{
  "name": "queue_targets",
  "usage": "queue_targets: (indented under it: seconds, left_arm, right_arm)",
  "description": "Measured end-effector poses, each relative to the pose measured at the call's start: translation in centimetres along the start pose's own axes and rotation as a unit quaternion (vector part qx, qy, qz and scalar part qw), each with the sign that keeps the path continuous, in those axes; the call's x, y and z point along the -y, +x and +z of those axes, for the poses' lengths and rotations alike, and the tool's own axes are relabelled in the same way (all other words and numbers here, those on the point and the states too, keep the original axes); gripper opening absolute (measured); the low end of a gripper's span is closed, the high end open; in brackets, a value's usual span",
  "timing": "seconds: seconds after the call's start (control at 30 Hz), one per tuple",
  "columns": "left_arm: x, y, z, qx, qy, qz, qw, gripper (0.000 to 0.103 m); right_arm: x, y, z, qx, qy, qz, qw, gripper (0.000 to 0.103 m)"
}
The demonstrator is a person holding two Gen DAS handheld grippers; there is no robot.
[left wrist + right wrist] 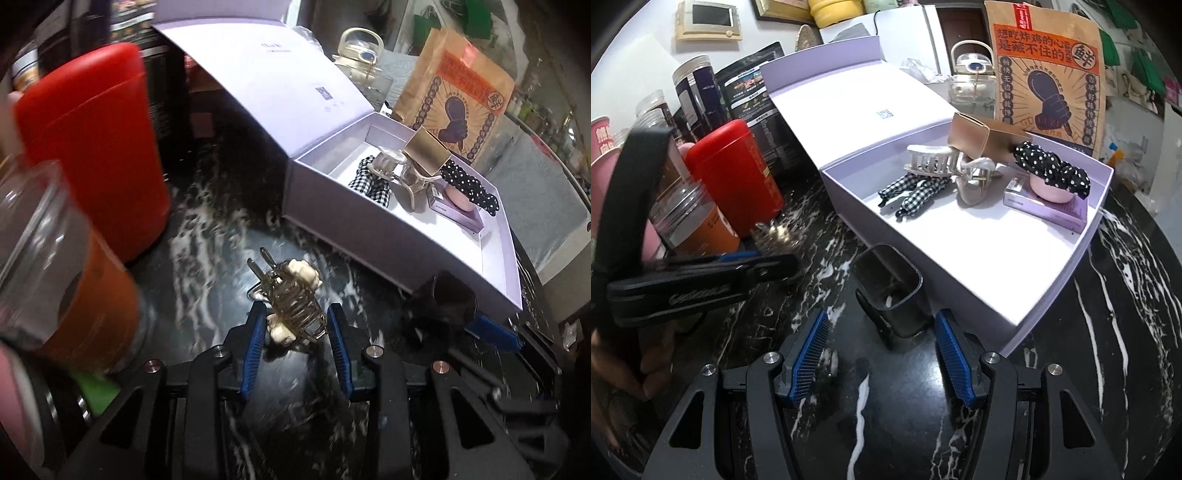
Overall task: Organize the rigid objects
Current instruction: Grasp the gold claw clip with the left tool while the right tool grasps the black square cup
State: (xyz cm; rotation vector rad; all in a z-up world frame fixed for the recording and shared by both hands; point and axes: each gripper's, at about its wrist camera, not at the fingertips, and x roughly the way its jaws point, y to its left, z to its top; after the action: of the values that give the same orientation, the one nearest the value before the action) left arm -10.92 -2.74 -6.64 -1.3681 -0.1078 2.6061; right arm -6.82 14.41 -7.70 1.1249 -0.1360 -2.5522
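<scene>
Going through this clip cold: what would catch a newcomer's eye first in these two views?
Probably the open lavender box on the black marble table, already holding hair clips, scrunchies and a small gold carton. Next, the bright red canister standing to the left of the box. Then the left gripper, its blue pads on either side of a gold wire hair claw, while the right gripper stands open near a dark clip.

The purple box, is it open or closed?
Open. The purple box has its lid flipped back, and the hair clips inside show.
</scene>
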Motion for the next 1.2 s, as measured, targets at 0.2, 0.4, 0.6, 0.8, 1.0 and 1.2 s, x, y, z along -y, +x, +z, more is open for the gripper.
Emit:
queue_targets:
  seconds: [0.2, 0.4, 0.6, 0.8, 1.0, 1.2]
  left_arm:
    - [-0.8, -1.4, -1.4, 0.006, 0.001, -0.004, 1.0, 0.034]
    - [-1.2, -1.6, -1.6, 0.009, 0.003, -0.021, 0.9997, 0.033]
    - [-1.6, -1.7, -1.5, 0.017, -0.004, -0.036, 0.9992, 0.033]
    - [-1.4, -1.4, -1.2, 0.015, 0.0, -0.045, 0.9989, 0.033]
    - [-1.4, -0.3, -0.5, 0.007, -0.007, -0.044, 0.999, 0.034]
    - [-1.2, 1.7, -0.4, -0.022, -0.019, -0.047, 0.9985, 0.034]
  right_arm:
    - [0.0, 1.0, 0.4, -0.016, 0.038, -0.017, 0.999, 0.06]
    - [-1.0, 1.3, 1.0, -0.003, 0.033, -0.031, 0.999, 0.059]
    - [-1.7, 1.6, 1.5, 0.001, 0.02, -0.034, 0.999, 0.053]
    - [-2.0, 1.0, 1.2, 0.001, 0.01, -0.034, 0.999, 0.049]
    - [-1.8, 0.0, 0.4, -0.013, 0.01, -0.02, 1.0, 0.049]
    - [-1.4, -0.5, -0.8, -0.027, 0.017, -0.008, 0.999, 0.049]
